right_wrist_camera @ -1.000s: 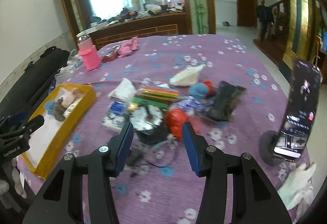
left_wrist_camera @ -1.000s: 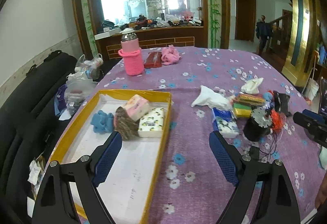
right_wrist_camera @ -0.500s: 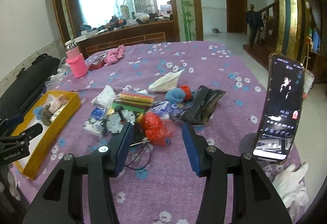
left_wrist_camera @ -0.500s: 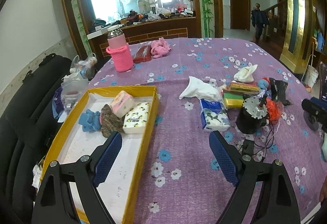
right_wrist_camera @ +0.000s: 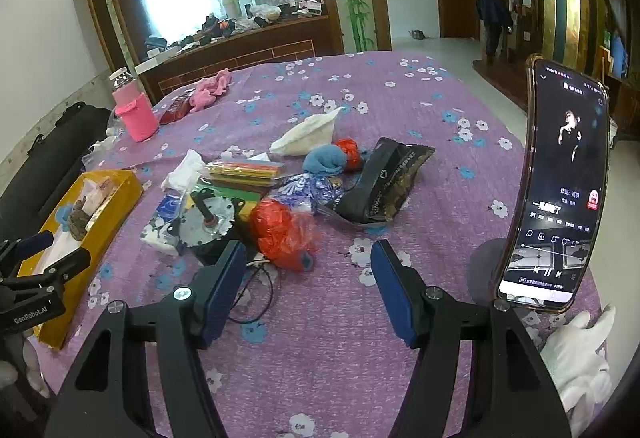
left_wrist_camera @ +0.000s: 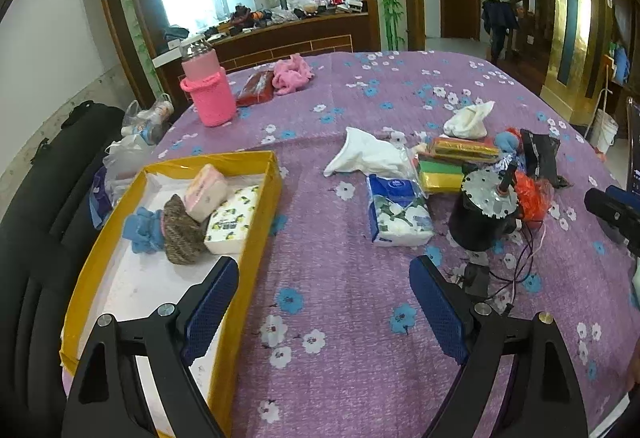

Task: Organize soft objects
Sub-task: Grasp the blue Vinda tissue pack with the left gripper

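A yellow tray [left_wrist_camera: 260,234] at the table's left holds a blue cloth [left_wrist_camera: 142,230], a brown knit piece [left_wrist_camera: 180,234], a pink tissue pack [left_wrist_camera: 206,192] and a lemon-print tissue pack [left_wrist_camera: 232,220]. A blue tissue pack [left_wrist_camera: 398,214], white cloths [left_wrist_camera: 366,154] [left_wrist_camera: 470,122], a blue cloth ball [right_wrist_camera: 324,160] and a red plastic bag [right_wrist_camera: 280,230] lie in the pile at the middle. My left gripper [left_wrist_camera: 324,294] is open and empty over the tablecloth beside the tray. My right gripper [right_wrist_camera: 308,278] is open and empty just before the red bag.
A black motor [left_wrist_camera: 482,210] with wires, sponges [left_wrist_camera: 448,166] and a black pouch [right_wrist_camera: 384,182] sit in the pile. A phone [right_wrist_camera: 560,190] stands at the right. A pink bottle [left_wrist_camera: 206,90] and pink cloth [left_wrist_camera: 292,78] stand at the back. A black sofa [left_wrist_camera: 36,222] lies left.
Both grippers have pulled back from the table, so the tray and the pile look farther away. The right gripper's jaws have opened wider. Nothing was picked up.
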Action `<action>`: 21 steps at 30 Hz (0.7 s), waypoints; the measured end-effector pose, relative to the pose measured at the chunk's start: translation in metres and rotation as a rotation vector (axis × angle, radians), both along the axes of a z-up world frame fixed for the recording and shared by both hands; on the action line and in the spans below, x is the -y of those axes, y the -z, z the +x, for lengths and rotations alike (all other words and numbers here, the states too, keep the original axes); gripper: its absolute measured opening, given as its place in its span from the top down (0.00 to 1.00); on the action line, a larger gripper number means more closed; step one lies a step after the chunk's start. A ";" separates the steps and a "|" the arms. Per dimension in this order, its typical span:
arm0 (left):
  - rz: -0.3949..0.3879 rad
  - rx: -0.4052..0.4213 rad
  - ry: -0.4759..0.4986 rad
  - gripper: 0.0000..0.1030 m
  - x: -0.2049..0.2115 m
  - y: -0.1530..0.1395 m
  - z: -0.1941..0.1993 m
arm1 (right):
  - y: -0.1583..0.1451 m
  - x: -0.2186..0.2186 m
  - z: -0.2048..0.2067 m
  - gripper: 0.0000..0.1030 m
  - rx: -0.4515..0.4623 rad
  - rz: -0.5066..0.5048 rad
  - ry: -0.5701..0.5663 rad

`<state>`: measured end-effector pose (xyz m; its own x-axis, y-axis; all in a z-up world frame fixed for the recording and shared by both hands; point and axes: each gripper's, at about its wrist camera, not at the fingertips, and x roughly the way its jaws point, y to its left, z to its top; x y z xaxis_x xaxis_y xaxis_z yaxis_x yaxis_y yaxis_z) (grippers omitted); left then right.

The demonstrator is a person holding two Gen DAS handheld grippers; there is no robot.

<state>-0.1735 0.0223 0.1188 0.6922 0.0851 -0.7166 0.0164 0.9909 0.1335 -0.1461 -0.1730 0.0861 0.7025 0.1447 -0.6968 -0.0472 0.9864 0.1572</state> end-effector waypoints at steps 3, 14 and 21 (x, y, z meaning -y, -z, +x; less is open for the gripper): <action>0.001 -0.012 0.002 0.15 0.003 0.004 0.006 | 0.002 0.002 0.003 0.38 -0.006 0.004 0.004; -0.212 -0.078 -0.001 0.15 -0.017 0.015 0.034 | 0.009 0.014 0.014 0.38 -0.039 0.031 0.022; -0.386 -0.154 -0.045 0.15 -0.057 0.026 0.071 | 0.016 0.021 0.018 0.38 -0.062 0.062 0.028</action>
<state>-0.1029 0.0791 0.0930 0.5764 -0.1823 -0.7966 -0.0377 0.9678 -0.2487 -0.1286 -0.1935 0.0705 0.6626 0.1696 -0.7295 -0.0076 0.9755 0.2199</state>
